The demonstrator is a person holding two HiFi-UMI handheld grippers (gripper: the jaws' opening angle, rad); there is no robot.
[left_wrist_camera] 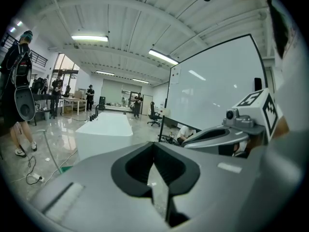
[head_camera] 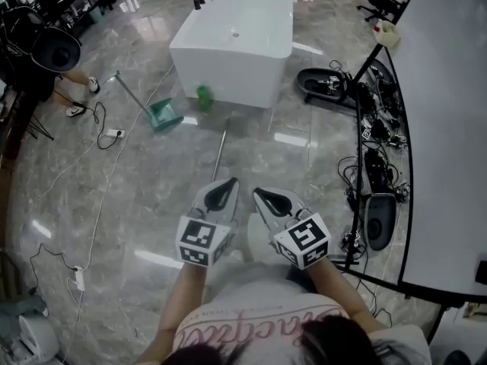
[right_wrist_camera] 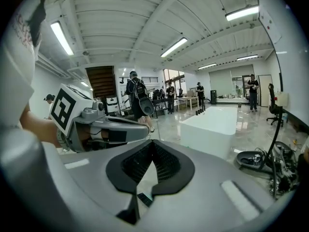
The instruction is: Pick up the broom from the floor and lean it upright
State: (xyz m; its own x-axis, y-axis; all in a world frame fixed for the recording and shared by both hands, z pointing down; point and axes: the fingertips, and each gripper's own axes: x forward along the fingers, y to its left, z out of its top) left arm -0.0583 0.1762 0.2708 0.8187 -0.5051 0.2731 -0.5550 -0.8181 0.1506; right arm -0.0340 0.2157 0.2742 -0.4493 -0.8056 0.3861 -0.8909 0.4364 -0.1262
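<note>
Head view | broom (head_camera: 221,149) flat on floor (head_camera: 144,204), green head far by white block (head_camera: 236,36), handle end near us | left tongs (head_camera: 227,185), right tongs (head_camera: 262,196) pressed together, empty | we judge they are aimed at the handle

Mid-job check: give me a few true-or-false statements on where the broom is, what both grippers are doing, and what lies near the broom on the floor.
1. The broom lies flat on the floor. True.
2. The left gripper grips the broom's handle. False: its jaws are shut with nothing between them.
3. The right gripper stands wide open. False: its jaws are together and empty.
4. A green dustpan lies left of the broom in the head view. True.
5. The broom's green head lies beside the white block. True.
</note>
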